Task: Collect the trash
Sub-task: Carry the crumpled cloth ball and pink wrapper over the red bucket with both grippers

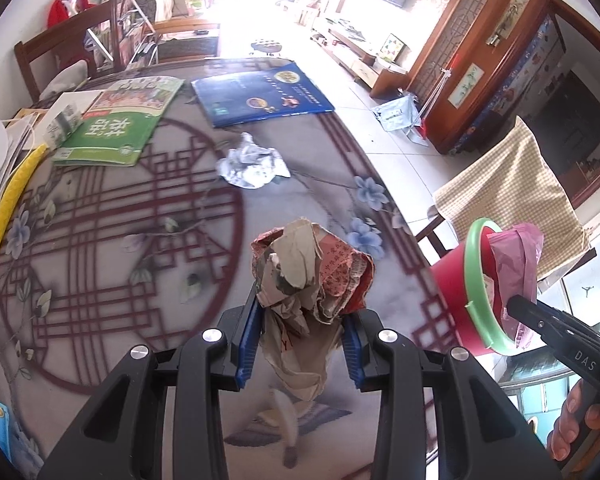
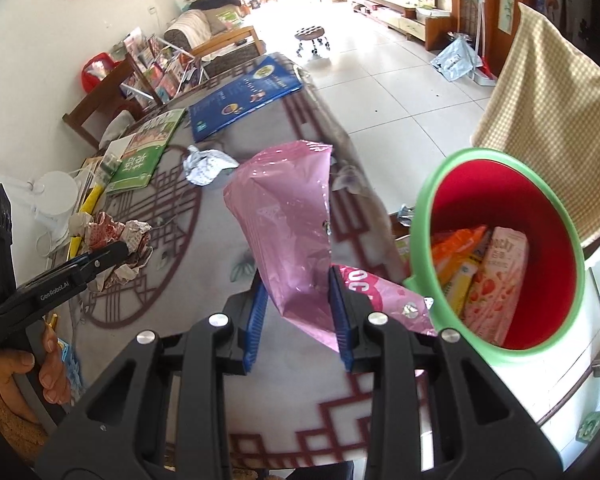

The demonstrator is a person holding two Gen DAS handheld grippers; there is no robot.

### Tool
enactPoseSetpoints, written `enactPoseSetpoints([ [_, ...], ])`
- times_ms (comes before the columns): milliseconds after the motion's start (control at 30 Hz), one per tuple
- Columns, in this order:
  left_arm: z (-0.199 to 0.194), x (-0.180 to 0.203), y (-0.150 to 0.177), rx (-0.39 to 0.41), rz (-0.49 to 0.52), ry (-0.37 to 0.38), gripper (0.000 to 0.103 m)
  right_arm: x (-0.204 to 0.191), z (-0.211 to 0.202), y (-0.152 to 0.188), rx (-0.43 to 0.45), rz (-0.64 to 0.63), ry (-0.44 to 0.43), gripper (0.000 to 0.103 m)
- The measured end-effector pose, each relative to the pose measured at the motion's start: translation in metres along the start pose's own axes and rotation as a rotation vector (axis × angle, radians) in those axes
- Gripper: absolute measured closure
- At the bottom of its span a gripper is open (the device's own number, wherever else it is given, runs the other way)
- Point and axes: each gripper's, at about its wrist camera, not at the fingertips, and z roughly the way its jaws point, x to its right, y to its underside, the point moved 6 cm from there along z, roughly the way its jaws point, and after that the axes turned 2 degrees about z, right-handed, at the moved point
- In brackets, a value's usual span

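While the left gripper [image 1: 300, 320] is squeezing a crumpled paper wad [image 1: 310, 268] printed in red over the table [image 1: 112, 216], the right gripper [image 2: 298, 312] is pinching a pink wrapper [image 2: 288, 216] beside the red bin [image 2: 500, 248]. "DAS" and "GenRobot.AI" are showing on the grippers, and a pink Pocky box [image 2: 496, 280] is sitting inside the bin.

We read "DAS" on the right gripper [image 1: 556, 330] at the right edge of the left wrist view, "GenRobot.AI" on the left gripper [image 2: 112, 258] at the left edge of the right wrist view, and "ocky" on a pink snack box [image 2: 500, 276] inside the red bin [image 2: 452, 184]
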Motion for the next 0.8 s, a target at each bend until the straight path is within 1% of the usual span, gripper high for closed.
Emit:
enactPoseSetpoints([
  [167,0.000,0.011,0.002,0.002,-0.004,-0.009,0.070,0.013,-0.003,0.000,-0.005,0.005,-0.015,0.073],
  [467,-0.001,0.019,0.008,0.004,-0.040,-0.037,0.070,0.018,0.001,-0.011,-0.012,-0.030,-0.052,0.073],
  [667,0.002,0.031,0.004,0.006,-0.041,-0.036,0.069,0.020,-0.001,-0.018,-0.007,-0.048,-0.071,0.073],
  [800,0.006,0.044,0.001,0.004,-0.025,-0.026,0.069,0.031,-0.005,-0.022,0.005,-0.037,-0.068,0.073],
])
